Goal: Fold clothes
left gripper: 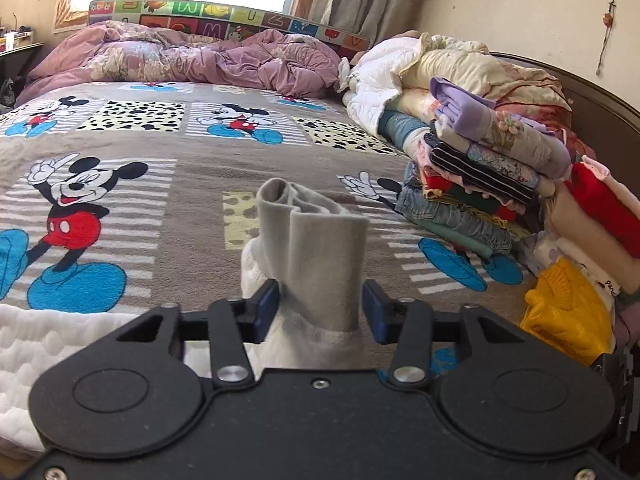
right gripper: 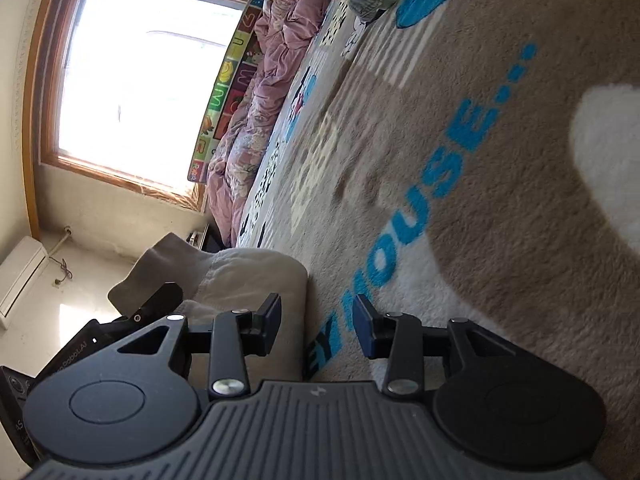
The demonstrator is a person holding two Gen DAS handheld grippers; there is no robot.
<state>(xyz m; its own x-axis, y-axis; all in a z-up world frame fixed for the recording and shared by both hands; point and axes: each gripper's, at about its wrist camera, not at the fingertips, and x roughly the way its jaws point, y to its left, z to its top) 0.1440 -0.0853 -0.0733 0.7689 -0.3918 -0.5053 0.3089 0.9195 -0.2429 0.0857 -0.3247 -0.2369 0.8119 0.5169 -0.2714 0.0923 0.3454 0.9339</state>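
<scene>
At 12 o'clock from the left gripper (left gripper: 320, 306): grey-and-white garment (left gripper: 312, 240), bunched upright above the bed blanket (left gripper: 192, 200), jaws clamped on its thick fold. Right gripper (right gripper: 318, 328) over the blanket lettering, jaws apart, empty.

Best to hold the left clamp firm, bring the right gripper toward the cloth at its 9 o'clock, pinch a free edge, then spread flat before creasing.

Only from the left wrist: pile of folded clothes (left gripper: 480, 184) at 3 o'clock. Only from the right wrist: window (right gripper: 140, 80), bare floor (right gripper: 80, 280) at 8 o'clock, and the garment's loose grey end.
</scene>
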